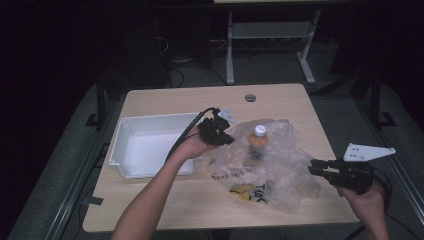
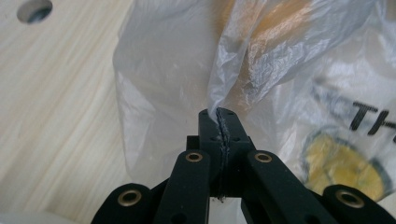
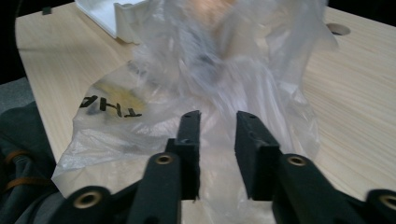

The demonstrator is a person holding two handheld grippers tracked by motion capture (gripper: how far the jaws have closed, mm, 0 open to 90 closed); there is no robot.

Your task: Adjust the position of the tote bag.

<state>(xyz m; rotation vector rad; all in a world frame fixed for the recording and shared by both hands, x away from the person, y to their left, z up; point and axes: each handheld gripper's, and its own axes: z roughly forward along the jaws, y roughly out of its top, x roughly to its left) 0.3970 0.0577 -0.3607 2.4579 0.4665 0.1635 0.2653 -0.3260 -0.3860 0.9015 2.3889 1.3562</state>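
The left tongs (image 2: 219, 122) are clamped on a fold of the crinkled clear plastic bag (image 1: 272, 165) lying right of the desk's centre; the right tongs (image 3: 217, 135), partly parted and gripping nothing, sit at its right edge. The orange bottle with a white cap (image 1: 258, 141) remains inside, so emptying looks barely begun. The high view adds the white plastic tray (image 1: 131, 146) towards the desk's left edge, while the left gripper view reveals the pinch itself.

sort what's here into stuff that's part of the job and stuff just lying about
In the job:
- plastic bag, a fold pinched in the left gripper
- bottle inside the bag
- right gripper, jaws apart with nothing between them, next to the bag

Lying about:
- white bin
- table
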